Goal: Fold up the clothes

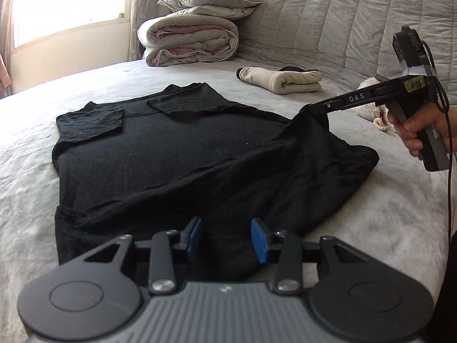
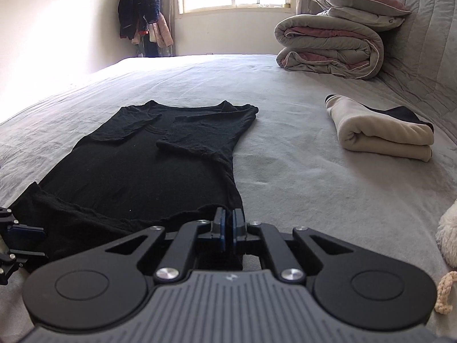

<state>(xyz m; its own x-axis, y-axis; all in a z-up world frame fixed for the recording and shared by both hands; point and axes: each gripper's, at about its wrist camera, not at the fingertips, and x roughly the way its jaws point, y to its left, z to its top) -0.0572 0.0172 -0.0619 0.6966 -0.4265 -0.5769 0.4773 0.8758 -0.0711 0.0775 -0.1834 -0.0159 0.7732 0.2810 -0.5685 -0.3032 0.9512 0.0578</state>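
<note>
A black T-shirt [image 1: 160,148] lies flat on the grey bed, both sleeves folded in over the chest. My left gripper [image 1: 227,238] is open, its blue pads [image 1: 260,241] either side of the shirt's bottom hem. My right gripper [image 2: 228,227] is shut on the hem's right corner; in the left wrist view it [image 1: 312,108] holds that corner lifted above the bed. The shirt also shows in the right wrist view [image 2: 142,165], with the left gripper [image 2: 20,240] at the far left edge.
A folded beige garment [image 1: 281,81] lies on the bed [image 1: 385,228] to the right of the shirt. A rolled duvet [image 1: 188,43] with a pillow [image 1: 208,0] on top sits by the quilted headboard. A white plush toy [image 2: 448,237] lies at the right.
</note>
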